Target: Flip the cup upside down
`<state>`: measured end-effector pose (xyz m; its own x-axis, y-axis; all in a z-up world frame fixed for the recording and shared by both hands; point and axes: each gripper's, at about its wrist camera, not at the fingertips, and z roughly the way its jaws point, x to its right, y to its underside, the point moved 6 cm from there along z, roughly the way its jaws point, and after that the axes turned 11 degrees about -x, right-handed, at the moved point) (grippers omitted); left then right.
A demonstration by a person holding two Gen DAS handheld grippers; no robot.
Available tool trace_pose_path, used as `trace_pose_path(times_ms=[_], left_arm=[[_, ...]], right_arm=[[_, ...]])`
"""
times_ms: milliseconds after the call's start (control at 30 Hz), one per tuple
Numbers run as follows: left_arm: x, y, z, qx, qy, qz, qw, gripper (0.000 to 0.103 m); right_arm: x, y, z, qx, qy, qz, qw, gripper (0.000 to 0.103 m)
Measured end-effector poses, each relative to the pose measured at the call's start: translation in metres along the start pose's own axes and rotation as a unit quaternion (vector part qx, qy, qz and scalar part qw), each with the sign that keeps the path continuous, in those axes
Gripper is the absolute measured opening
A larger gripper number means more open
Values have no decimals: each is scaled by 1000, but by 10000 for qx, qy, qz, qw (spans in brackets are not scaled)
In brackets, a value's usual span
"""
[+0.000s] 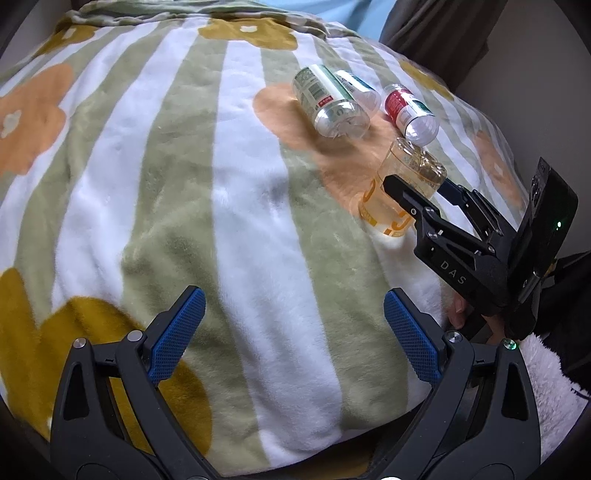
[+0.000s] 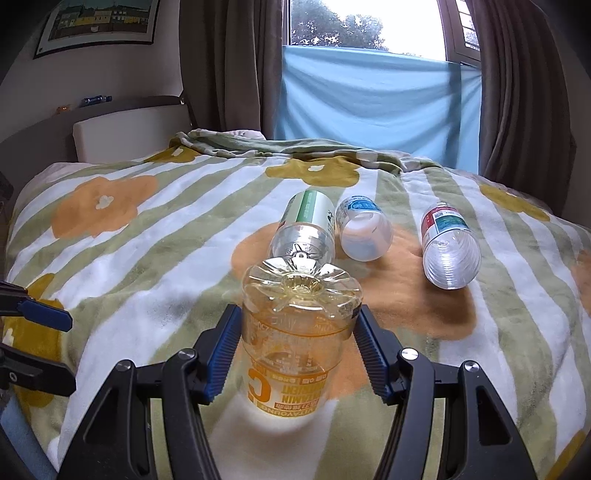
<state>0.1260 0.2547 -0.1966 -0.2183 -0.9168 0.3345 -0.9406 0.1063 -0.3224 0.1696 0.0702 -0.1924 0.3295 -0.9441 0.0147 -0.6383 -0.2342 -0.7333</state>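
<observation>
Bed: fleece blanket, green and white stripes, orange and mustard flowers.
Headboard: pale padded panel, 10 o'clock in the right wrist view.
Window: 12 o'clock, daylight, trees outside.
Blue cloth: hung across the lower window.
Curtains: grey-brown, either side of the window.
Wall: off-white.
Framed picture: 11 o'clock, row of houses.

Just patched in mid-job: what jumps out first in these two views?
The yellow cup stands base-up on the flowered blanket, text inverted, between the right tongs, whose pads sit at its sides. Beyond it three cut bottle cups lie on their sides: green-labelled, blue-labelled, red-labelled. The left tongs hang open over bare blanket.
</observation>
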Motion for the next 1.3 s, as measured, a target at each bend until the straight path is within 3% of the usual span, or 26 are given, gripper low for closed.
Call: trace_pose_path(times_ms=[233,300,367,433,633,800,967,1133,1233,1300], left_arm=[[2,1,-4,73,-178,17,9998,97],[4,1,-5,106,-209,22,9997,97],[6,1,-7,139,-252,35,9996,97],[7,2,-9,181,-302,51,9994,97],[11,3,-18,362,-420,11,9985,97],[20,2,-41,880,-592,11,9944,97],[43,-23,-109,1968,-868,369,9759,97],[66,-33,-179,3245,-985,502,9394,99],[70,-26,-193,3633,-1202,447,9228,101],[70,-21,-193,3713,-1326,421,9180,101]], right_arm=[[-5,7,-4,-114,-171,-50,9998,58],[-5,7,-4,-137,-269,40,9995,68],[-2,7,-6,-65,-315,186,9993,95],[1,7,-8,-46,-336,341,9988,103],[10,7,-20,-14,-518,676,9964,103],[16,-3,-53,52,-193,587,9981,102],[18,-35,-119,547,39,551,9970,103],[26,-61,-180,1036,519,800,9900,103],[24,-64,-199,1183,896,679,9866,103],[25,-63,-206,1256,1033,695,9842,103]])
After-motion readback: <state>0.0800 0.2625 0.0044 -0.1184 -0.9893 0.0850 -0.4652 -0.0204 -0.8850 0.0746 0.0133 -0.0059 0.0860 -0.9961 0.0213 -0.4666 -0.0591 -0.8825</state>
